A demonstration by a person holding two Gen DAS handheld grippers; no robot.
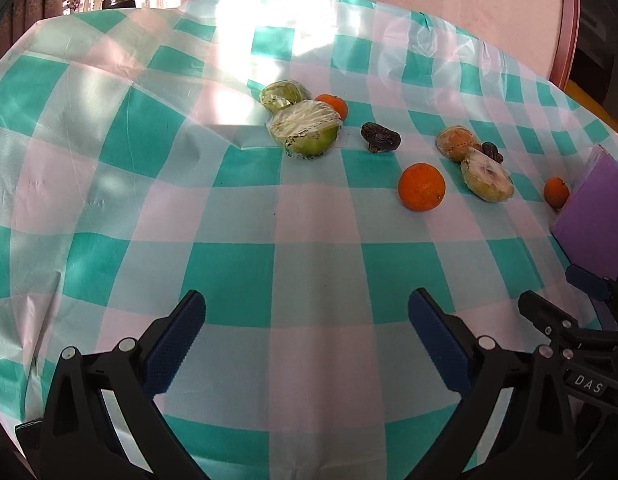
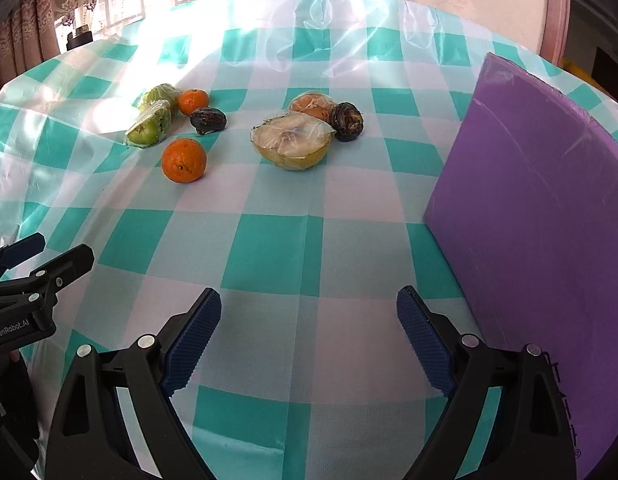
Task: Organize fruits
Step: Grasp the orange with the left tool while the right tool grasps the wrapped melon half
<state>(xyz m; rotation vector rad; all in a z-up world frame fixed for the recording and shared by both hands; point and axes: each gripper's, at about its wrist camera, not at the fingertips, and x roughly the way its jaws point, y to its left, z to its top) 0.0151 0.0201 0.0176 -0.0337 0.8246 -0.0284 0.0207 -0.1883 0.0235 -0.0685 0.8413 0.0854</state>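
1. Table [image 2: 277, 248], covered by a teal-and-white checked plastic cloth; all fruit lies on its far half.
2. Purple board [image 2: 541, 216], standing tilted at the right edge of the table.
3. Right gripper [image 2: 309, 344], low over the near cloth, its blue-padded fingers spread wide with nothing between them.
4. Left gripper [image 1: 307, 344], beside the right one, likewise spread wide and holding nothing.
5. Wrapped green halves [image 1: 305, 128], two pieces in cling film touching one another at the left of the fruit group.
6. Wrapped pale half [image 2: 293, 142], cut face up, near the centre; a wrapped orange-brown piece [image 2: 311, 106] lies just behind it.
7. Large orange [image 2: 184, 160], apart from the others, nearest the grippers.
8. Small orange [image 2: 193, 101], touching the green halves; another small orange [image 1: 556, 192] sits against the board.
9. Dark dried fruits: one [image 2: 208, 120] between the groups, one [image 2: 349, 121] beside the pale half.
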